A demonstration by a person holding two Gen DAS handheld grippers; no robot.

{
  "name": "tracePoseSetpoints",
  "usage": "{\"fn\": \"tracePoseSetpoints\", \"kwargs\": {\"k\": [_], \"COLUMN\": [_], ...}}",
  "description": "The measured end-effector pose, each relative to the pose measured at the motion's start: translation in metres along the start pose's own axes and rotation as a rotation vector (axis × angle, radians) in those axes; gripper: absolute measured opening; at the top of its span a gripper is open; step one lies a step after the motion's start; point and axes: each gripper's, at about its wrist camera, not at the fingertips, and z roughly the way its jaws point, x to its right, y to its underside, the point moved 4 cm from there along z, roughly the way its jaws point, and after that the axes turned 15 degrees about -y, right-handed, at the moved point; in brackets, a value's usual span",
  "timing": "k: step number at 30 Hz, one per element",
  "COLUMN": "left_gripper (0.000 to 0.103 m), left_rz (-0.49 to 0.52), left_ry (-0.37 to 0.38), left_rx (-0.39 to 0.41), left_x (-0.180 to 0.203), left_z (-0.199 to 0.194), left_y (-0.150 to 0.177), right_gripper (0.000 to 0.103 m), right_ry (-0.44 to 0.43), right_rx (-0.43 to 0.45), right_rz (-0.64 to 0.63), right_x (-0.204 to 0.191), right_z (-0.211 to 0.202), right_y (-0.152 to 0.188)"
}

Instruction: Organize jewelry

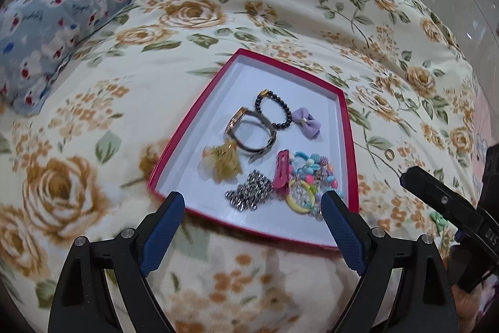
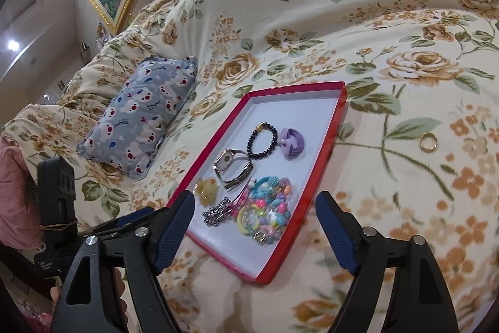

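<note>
Floral bedspread (image 1: pixel 280 5) under everything. Blue bear-print pillow (image 2: pixel 140 120) well left of the tray. Red-rimmed tray (image 1: pixel 351 145), white inside, flat on the bedspread. Left gripper (image 1: pixel 252 200) spread wide, empty, hovering over tray's near edge. Right gripper (image 2: pixel 254 202) also spread wide, empty, over the near end of the tray.

In tray: watch (image 1: pixel 249 130) mid, touching black bead bracelet (image 1: pixel 274 111); purple bow (image 1: pixel 307 120) just beside bracelet; pile of coloured bead pieces (image 1: pixel 312 180) at near right; silver chain (image 1: pixel 249 192) beside red clip (image 1: pixel 280 173); yellow flower piece (image 1: pixel 223 164) near left.

Off tray: gold ring (image 2: pixel 428 142) alone on bedspread, well right. Green bow (image 1: pixel 439 220) on bedspread, beside right gripper's body.
</note>
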Motion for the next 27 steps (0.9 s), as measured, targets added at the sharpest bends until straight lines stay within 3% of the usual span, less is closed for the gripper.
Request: {"fn": "tracePoseSetpoints", "kwargs": {"k": [5, 13, 16, 22, 24, 27], "left_gripper": [0.092, 0.093, 0.093, 0.093, 0.1, 0.102], "left_rz": [-0.025, -0.047, -0.046, 0.006, 0.05, 0.088], "left_ry": [-0.004, -0.009, -0.021, -0.052, -0.087, -0.163], "left_rx": [0.0, -0.032, -0.024, 0.092, 0.161, 0.226], "left_x": [-0.009, -0.017, -0.021, -0.023, -0.02, -0.016], "left_z": [-0.004, 0.001, -0.004, -0.039, -0.056, -0.067], "left_y": [0.013, 0.021, 0.022, 0.009, 0.002, 0.001], "right_gripper": [0.089, 0.09, 0.09, 0.093, 0.103, 0.103], "right_ry": [0.007, 0.123, 0.129, 0.125, 0.143, 0.162], "right_rx": [0.009, -0.04, -0.059, -0.051, -0.037, -0.026], "right_rz": [-0.055, -0.174, -0.167, -0.259, -0.322, -0.381], "right_x": [-0.013, -0.025, -0.026, -0.053, -0.068, -0.078], "right_z": [-0.006, -0.002, -0.004, -0.021, -0.028, -0.031], "right_y": [0.012, 0.031, 0.032, 0.004, -0.008, -0.01]}}
